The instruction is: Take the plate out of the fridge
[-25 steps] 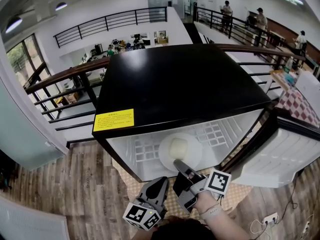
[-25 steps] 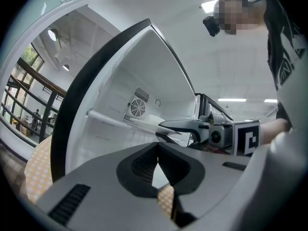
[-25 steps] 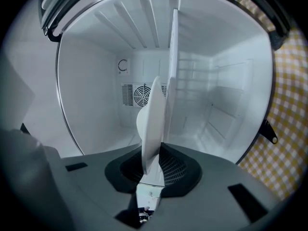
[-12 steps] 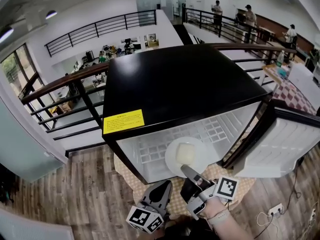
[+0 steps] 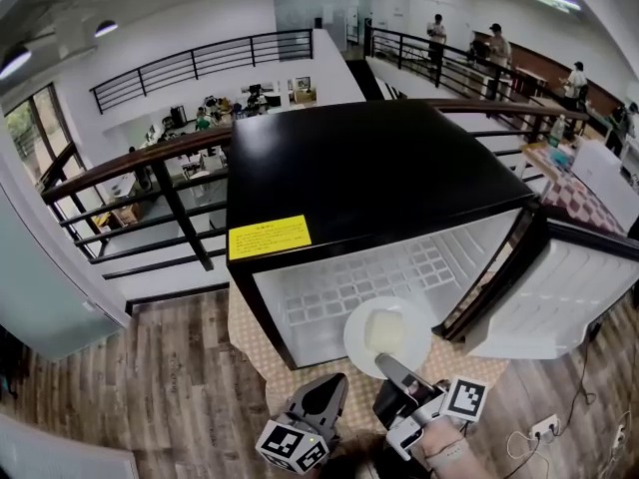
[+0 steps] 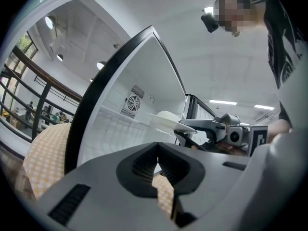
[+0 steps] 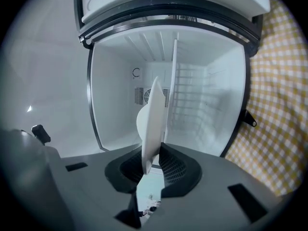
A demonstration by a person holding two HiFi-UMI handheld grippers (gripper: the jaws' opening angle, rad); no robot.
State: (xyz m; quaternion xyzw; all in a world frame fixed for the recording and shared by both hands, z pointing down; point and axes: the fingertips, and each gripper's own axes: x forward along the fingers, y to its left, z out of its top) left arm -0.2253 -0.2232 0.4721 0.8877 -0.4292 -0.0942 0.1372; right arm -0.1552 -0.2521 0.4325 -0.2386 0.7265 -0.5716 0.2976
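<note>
The white plate (image 5: 387,335) carries a pale lump of food and hangs level in front of the open fridge (image 5: 369,168), just outside its white interior (image 5: 329,287). My right gripper (image 5: 387,362) is shut on the plate's near rim. In the right gripper view the plate (image 7: 155,124) stands edge-on between the pads, with the fridge's inside behind it. My left gripper (image 5: 332,382) is lower left of the plate, apart from it, shut with nothing in it. The left gripper view shows its jaws (image 6: 156,150) closed, and the plate (image 6: 166,119) to the right.
The fridge door (image 5: 559,287) stands open at the right. A yellow label (image 5: 270,237) sits on the black top's front edge. A yellow checked cloth (image 5: 290,377) lies under the fridge on the wooden floor. Railings and people are far behind.
The plate has come off the fridge shelf and out past the front edge, towards me, held by the right gripper. Both grippers have drawn back from the fridge.
</note>
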